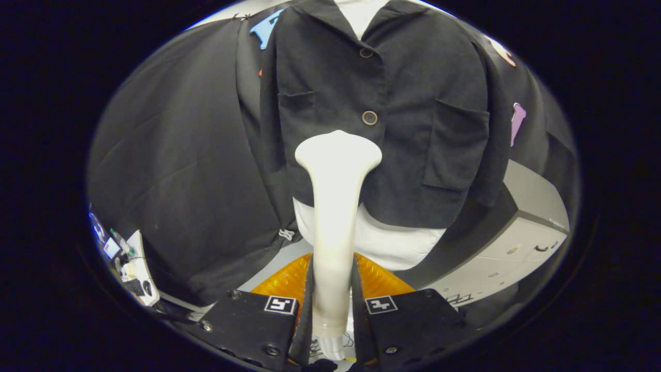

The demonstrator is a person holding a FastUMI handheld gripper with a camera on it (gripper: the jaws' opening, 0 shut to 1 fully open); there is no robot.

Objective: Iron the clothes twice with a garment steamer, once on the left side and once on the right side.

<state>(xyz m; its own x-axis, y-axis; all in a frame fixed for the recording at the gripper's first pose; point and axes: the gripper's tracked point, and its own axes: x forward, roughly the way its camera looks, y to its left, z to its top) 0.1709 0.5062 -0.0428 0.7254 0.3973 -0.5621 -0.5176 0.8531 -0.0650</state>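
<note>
Black jacket (382, 119) hangs beyond jaws on white form (392, 243): collar open, two brown buttons down front, patch pocket each side, fabric matte, faint creases. White garment steamer (335, 206) rises between jaws, slim handle flaring to wide flat head that overlaps jacket's lower front near second button. Gripper (333, 310): jaws pinch steamer handle from both sides. Orange ribbed part (286, 281) just ahead of jaws.

No legible text or labels
</note>
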